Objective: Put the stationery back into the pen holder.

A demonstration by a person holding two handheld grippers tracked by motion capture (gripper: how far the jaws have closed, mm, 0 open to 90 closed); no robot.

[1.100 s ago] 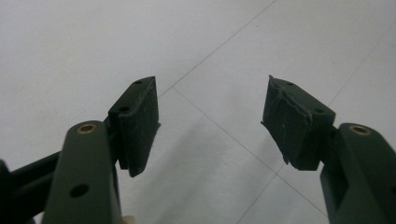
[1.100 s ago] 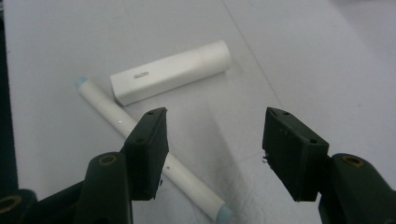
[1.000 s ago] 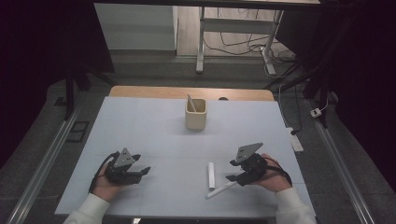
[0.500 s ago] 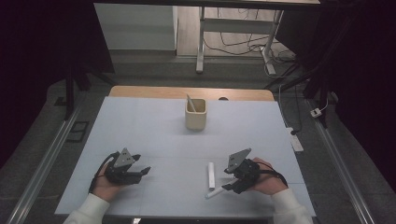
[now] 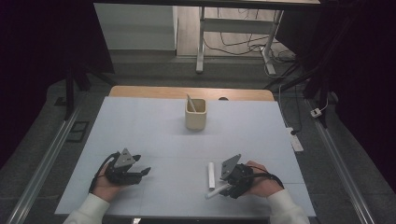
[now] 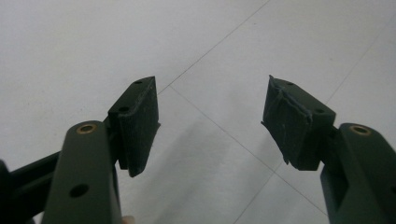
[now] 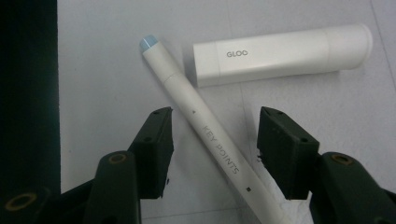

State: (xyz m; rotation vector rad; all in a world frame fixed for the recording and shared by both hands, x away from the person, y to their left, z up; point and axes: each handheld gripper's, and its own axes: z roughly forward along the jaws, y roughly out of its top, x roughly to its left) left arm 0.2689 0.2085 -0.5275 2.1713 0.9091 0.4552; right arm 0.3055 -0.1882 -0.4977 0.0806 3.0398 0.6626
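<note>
The white pen point(image 7: 210, 135), printed "KEY POINTS" along its barrel, lies flat on the desk point(image 5: 149, 135) near the front edge on the person's right side. In the right gripper view it runs on a slant between the 2 black jaws of the right hand-held gripper point(image 7: 212, 144), its pale blue tip pointing away toward the upper left. The jaws have just been closing, with the pen between them, but a gap shows on each side of the barrel and the pads do not yet press on it.

Just beyond the pen's tip lies a white glue stick point(image 7: 285, 53) marked "GLOO", on its side and close to the pen without clearly touching it. In the high view the 2 white things sit together by the right hand point(image 5: 261, 182).

The left hand-held gripper point(image 6: 210, 123) rests low over bare desk at the front left, jaws standing wide apart with nothing in them.

Farther back, near the middle of the desk, stands a beige cup point(image 5: 195, 115) with 1 pale stick leaning inside.
</note>
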